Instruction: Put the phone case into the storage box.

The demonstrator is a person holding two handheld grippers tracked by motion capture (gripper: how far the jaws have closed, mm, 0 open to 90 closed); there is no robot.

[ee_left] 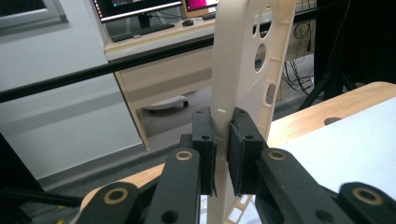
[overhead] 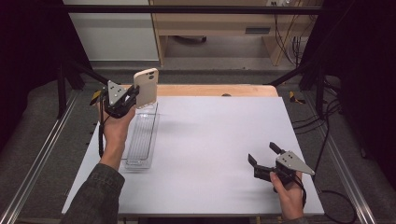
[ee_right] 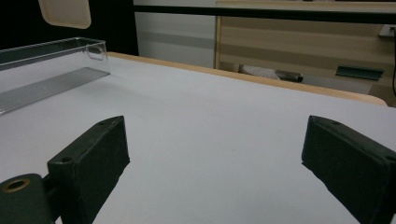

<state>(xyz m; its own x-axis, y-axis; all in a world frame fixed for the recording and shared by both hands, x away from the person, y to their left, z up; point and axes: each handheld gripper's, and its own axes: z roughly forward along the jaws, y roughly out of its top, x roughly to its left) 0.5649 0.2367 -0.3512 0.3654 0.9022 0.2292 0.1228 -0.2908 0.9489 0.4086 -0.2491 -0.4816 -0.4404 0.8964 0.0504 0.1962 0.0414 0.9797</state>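
A cream phone case (overhead: 146,87) is held upright in the air above the far end of a clear plastic tray (overhead: 141,139). My left gripper (overhead: 132,97) is shut on the case's edge; in the left gripper view both pads (ee_left: 204,140) pinch the rim of the phone case (ee_left: 238,65), whose camera cut-outs face right. My right gripper (overhead: 264,155) rests low over the table's near right part, jaws wide open with nothing between them. Its pads (ee_right: 93,158) frame bare table, with the tray (ee_right: 51,60) and the case's lower corner (ee_right: 65,13) at the far left.
A white mat (overhead: 210,149) covers the wooden table (overhead: 215,90). Black frame bars (overhead: 187,8) cross overhead and slant down at both sides. A desk and cables (overhead: 289,42) stand beyond the table.
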